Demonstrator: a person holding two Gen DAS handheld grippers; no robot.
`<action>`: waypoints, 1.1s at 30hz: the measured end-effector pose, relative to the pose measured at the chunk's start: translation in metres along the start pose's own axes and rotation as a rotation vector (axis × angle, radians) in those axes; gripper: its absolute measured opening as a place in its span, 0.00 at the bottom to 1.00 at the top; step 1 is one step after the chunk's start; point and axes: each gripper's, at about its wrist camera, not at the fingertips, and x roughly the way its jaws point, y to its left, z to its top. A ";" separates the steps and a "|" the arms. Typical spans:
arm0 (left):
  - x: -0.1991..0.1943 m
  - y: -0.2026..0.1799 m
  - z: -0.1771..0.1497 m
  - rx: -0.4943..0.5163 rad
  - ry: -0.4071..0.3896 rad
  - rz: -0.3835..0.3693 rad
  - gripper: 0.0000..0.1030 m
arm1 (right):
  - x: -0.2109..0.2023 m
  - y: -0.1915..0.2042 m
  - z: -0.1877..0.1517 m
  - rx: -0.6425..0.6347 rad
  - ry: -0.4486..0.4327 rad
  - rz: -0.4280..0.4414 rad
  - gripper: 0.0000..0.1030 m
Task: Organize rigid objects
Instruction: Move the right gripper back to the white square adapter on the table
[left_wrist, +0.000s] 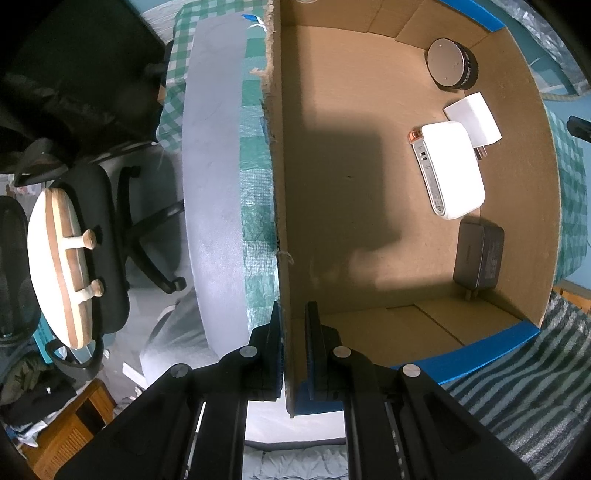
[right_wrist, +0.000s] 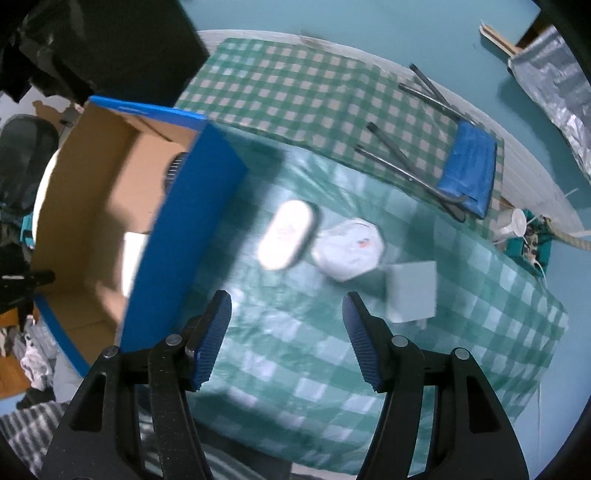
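While the left gripper (left_wrist: 293, 347) pinches the cardboard box (left_wrist: 369, 184) wall at frame bottom, the right gripper (right_wrist: 286, 332) hangs empty, jaws apart, w/ nothing btwn. Likely next pick: white oval case (right_wrist: 288, 234), frame centre; needs lining up over it.

A lived-in home room: checked tablecloth (right_wrist: 295, 96), office chair (left_wrist: 107, 229), clothes piles (left_wrist: 33, 398).
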 end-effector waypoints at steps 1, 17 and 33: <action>0.000 0.000 0.000 -0.001 0.000 0.000 0.08 | 0.004 -0.008 0.000 0.004 0.009 -0.001 0.61; 0.001 0.002 -0.002 -0.016 0.007 0.003 0.08 | 0.070 -0.107 0.000 0.110 0.115 -0.068 0.61; 0.003 0.003 -0.001 -0.027 0.017 0.001 0.09 | 0.091 -0.102 0.007 0.070 0.138 -0.113 0.52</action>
